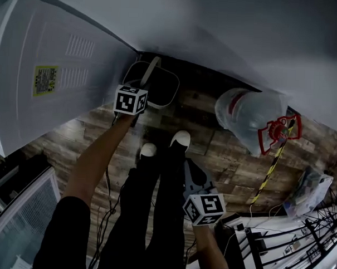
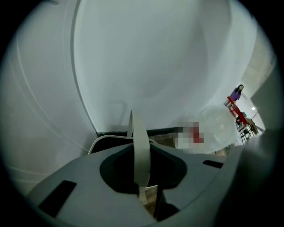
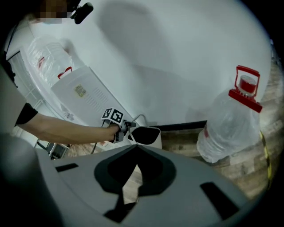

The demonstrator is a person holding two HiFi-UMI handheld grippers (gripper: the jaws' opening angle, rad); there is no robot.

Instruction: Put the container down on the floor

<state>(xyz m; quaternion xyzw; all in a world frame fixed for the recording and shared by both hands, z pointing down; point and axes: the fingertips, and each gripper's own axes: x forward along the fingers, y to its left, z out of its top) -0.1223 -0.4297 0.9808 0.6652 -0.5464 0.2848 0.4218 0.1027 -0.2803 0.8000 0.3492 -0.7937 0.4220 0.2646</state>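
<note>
Two grippers: left gripper [image 1: 144, 82] fingers [image 2: 88, 186] clamp the handle [image 1: 151, 71] of the container [image 1: 166, 95]; right gripper [image 1: 190, 170] fingers [image 3: 191, 177] closed, empty.

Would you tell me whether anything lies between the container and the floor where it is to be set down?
Nothing visible does. The left tool grips the handle of the container, and the floor beside it looks bare. The water bottle stands apart to its right; the spot directly beneath is hidden.

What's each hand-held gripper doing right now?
Left hand-held gripper: closed on the container handle.
Right hand-held gripper: closed, holding nothing.
</note>
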